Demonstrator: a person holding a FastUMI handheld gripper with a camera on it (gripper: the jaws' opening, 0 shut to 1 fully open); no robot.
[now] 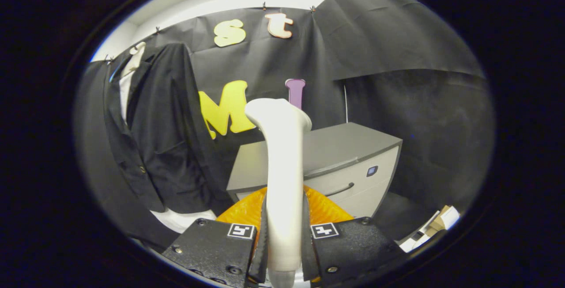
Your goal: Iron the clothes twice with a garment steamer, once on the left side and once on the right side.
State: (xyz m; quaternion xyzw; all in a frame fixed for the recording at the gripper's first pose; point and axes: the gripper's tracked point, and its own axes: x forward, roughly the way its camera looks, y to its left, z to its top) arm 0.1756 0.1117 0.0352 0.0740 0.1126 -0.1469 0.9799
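A white garment steamer (282,168) stands upright between my fingers, its flared head at the top. My gripper (284,230) is shut on its handle, both fingers pressing its sides. A black jacket (163,146) over a white shirt hangs on a mannequin to the left of the steamer, beyond my fingers and apart from the steamer head. The jacket's front faces me, with a white collar area showing at the top.
A grey cabinet (344,164) with drawers stands behind the steamer, to the right of the jacket. An orange ribbed object (322,208) sits just behind my fingers. Cardboard and white items (435,226) lie low on the right.
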